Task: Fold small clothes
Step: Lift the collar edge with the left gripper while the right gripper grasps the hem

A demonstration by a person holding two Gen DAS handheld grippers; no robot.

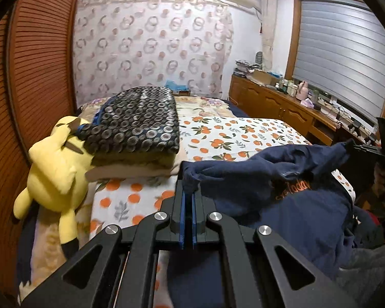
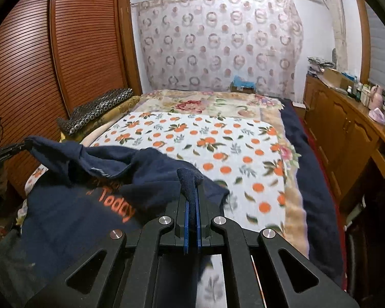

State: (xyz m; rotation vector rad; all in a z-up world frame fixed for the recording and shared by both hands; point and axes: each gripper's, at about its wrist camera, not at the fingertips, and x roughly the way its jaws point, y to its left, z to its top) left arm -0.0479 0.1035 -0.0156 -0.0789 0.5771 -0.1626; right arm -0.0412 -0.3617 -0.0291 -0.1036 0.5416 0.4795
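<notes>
Both clamped on the navy shirt [image 2: 71, 213]: left claw [image 1: 188, 192], right claw [image 2: 191, 192]. Hung bunched between and below them over the bed [image 2: 218, 148]. Folding apparently barely begun; no crease visible.

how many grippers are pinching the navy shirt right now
2. The left gripper clamps one bunched edge of the navy shirt; the right gripper clamps the opposite edge, above the orange-print sheet.
</notes>
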